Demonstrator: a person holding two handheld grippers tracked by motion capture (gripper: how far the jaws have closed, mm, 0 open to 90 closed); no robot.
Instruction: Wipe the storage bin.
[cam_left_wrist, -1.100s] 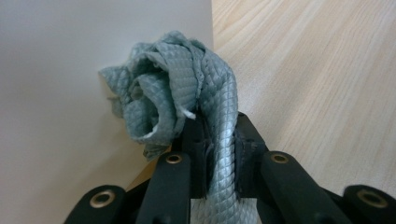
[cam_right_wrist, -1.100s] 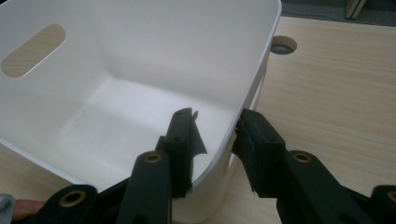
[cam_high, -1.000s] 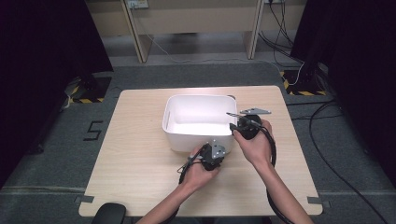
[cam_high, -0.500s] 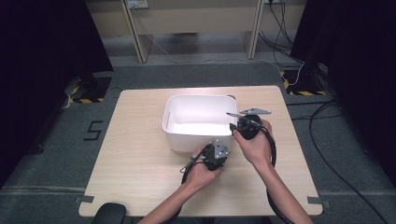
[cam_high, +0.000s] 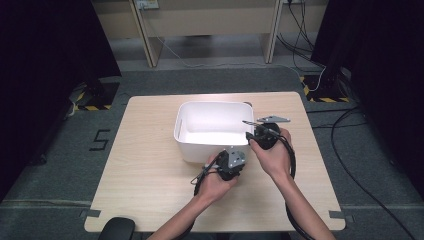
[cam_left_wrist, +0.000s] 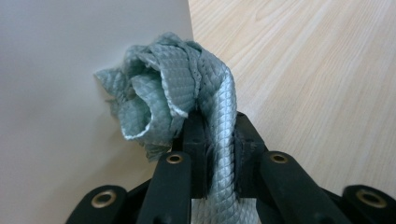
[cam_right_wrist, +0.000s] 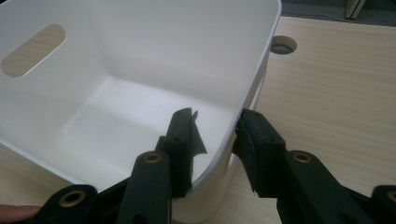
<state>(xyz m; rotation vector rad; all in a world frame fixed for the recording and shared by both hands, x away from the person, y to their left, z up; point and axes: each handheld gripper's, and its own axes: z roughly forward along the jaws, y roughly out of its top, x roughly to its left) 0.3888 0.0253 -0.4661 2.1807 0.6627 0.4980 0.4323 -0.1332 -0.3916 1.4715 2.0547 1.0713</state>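
Pale wood counter (cam_high: 150, 165), white bin (cam_high: 200, 135) and a grey-green quilted cloth (cam_left_wrist: 187, 102) clamped in the left claw (cam_left_wrist: 219, 154).

The counter is cut off at its near edge in the high view, where the person's forearms enter. The bin's right-hand wall is straddled near a corner by the right claw (cam_right_wrist: 215, 140), one jaw inside and one outside; whether the pads press the wall cannot be told. In the high view the cloth is hidden behind the left claw (cam_high: 231, 161), held just beside the bin's near wall. In the left gripper view the cloth is seen bunched into folds above the closed jaws, diamond-textured, its lower end cut off.
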